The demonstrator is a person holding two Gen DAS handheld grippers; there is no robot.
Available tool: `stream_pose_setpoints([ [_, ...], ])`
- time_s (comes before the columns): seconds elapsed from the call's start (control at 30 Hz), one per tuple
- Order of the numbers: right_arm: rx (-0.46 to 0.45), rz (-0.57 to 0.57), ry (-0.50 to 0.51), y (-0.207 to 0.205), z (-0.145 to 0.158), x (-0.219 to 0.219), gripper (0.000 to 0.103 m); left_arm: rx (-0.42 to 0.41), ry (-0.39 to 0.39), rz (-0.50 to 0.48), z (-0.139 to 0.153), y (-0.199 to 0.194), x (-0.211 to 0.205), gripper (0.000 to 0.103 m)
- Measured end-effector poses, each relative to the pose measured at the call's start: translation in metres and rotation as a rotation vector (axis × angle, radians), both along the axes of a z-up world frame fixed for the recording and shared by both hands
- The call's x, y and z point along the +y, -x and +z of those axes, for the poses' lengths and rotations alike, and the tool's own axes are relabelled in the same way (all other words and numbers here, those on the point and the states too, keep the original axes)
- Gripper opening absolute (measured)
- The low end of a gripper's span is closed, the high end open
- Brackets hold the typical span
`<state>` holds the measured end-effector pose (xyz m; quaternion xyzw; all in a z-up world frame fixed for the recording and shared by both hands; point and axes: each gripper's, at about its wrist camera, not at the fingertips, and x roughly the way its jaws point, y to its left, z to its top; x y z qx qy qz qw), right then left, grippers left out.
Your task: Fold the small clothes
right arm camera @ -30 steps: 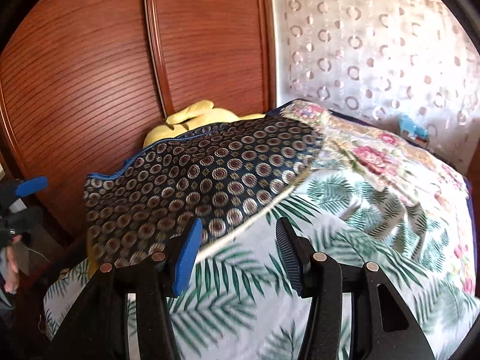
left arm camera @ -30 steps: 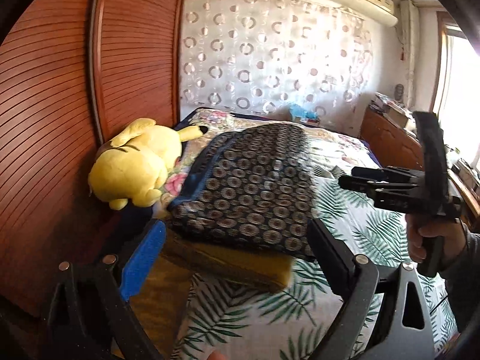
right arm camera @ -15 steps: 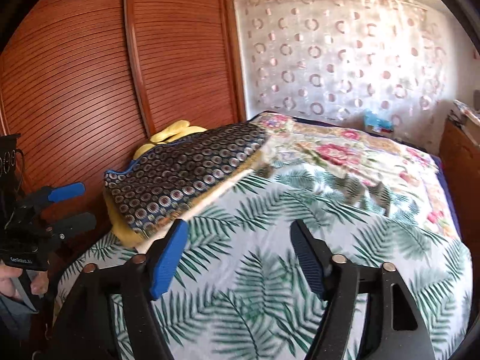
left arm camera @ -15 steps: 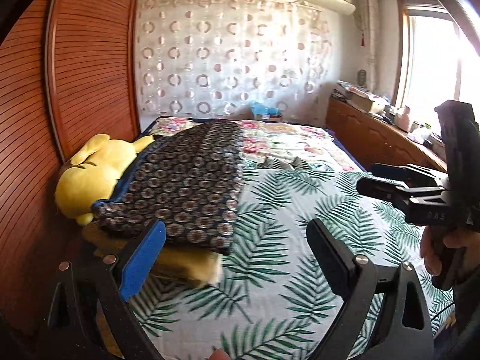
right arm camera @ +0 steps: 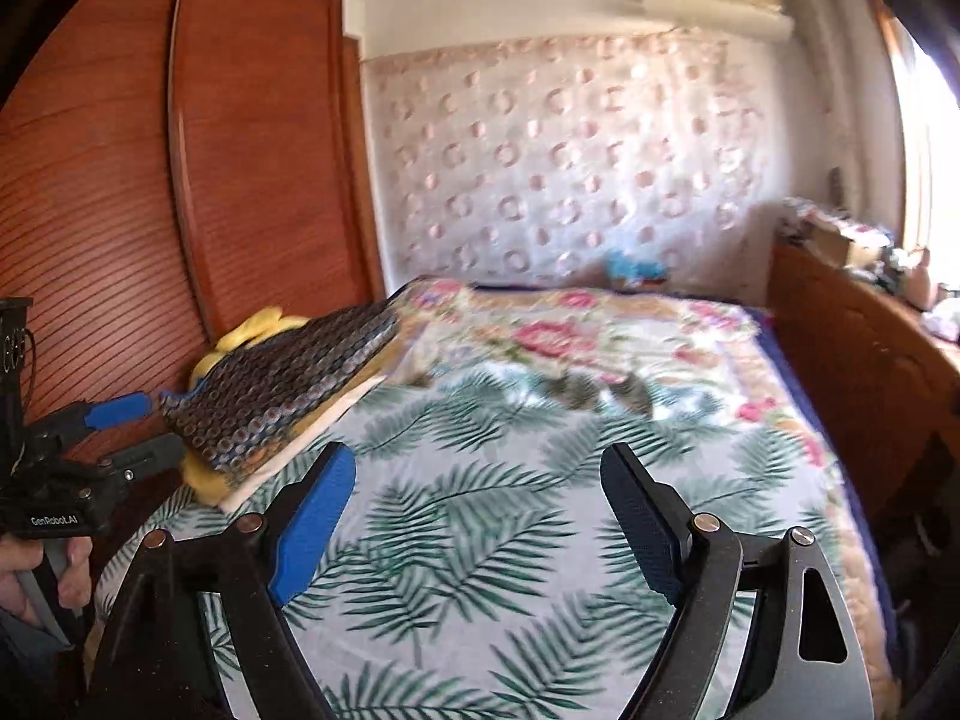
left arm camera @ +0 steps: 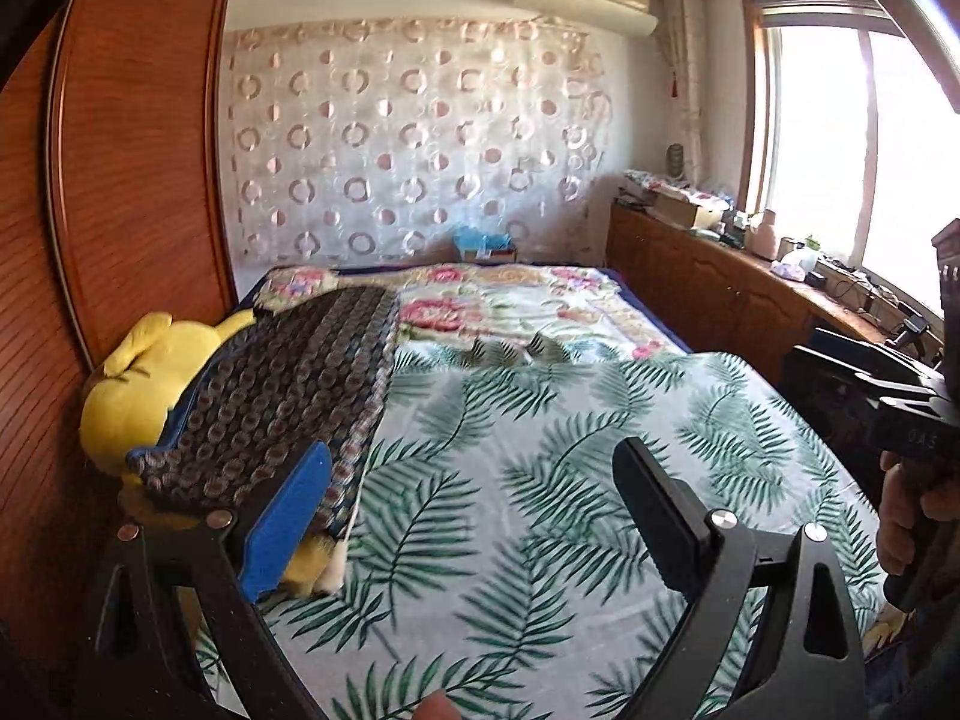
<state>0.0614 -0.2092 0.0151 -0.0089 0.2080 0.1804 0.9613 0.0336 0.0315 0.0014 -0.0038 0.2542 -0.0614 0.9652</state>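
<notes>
A folded dark garment with a circle pattern [left arm camera: 282,396] lies at the left edge of the bed on a yellow folded cloth [left arm camera: 312,564]; it also shows in the right wrist view [right arm camera: 282,384]. My left gripper [left arm camera: 474,516] is open and empty, above the leaf-print sheet [left arm camera: 540,480], just right of the garment. My right gripper [right arm camera: 474,516] is open and empty over the sheet, farther right. Each gripper shows at the edge of the other's view: the right one [left arm camera: 864,384], the left one [right arm camera: 126,432].
A yellow plush toy [left arm camera: 144,384] lies between the garment and the wooden wardrobe [left arm camera: 90,240]. A floral blanket [left arm camera: 522,306] covers the far end of the bed. A wooden cabinet [left arm camera: 720,294] with clutter runs along the right, under the window.
Both grippers have pulled back and swung right, away from the folded garment, which stays on the bed's left edge. Both remain open and empty.
</notes>
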Motion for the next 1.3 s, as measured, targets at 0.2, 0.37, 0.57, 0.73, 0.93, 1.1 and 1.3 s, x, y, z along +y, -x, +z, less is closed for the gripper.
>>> stream_pose_setpoints([
  [0.2,-0.068,-0.085,-0.033,0.034,0.022,-0.023,0.085,-0.061,-0.023,-0.026,0.028,0.007,-0.021,0.095],
  [0.37,-0.119,-0.143,-0.039,0.054,0.034,-0.032,0.085,-0.101,-0.03,-0.028,0.046,0.015,-0.034,0.095],
  [0.57,-0.131,-0.181,-0.035,0.06,0.031,-0.031,0.085,-0.116,-0.042,-0.022,0.05,0.018,-0.041,0.095],
  [0.73,-0.117,-0.187,-0.038,0.047,0.019,-0.03,0.085,-0.118,-0.029,-0.019,0.048,0.019,-0.037,0.095],
  [0.93,-0.106,-0.182,-0.044,0.046,0.023,-0.032,0.085,-0.118,-0.027,-0.013,0.046,0.019,-0.034,0.095],
  [1.1,-0.108,-0.182,-0.04,0.045,0.023,-0.033,0.085,-0.116,-0.028,-0.006,0.044,0.019,-0.032,0.095],
  [1.3,-0.107,-0.18,-0.04,0.042,0.024,-0.033,0.085,-0.115,-0.027,-0.006,0.044,0.019,-0.032,0.095],
])
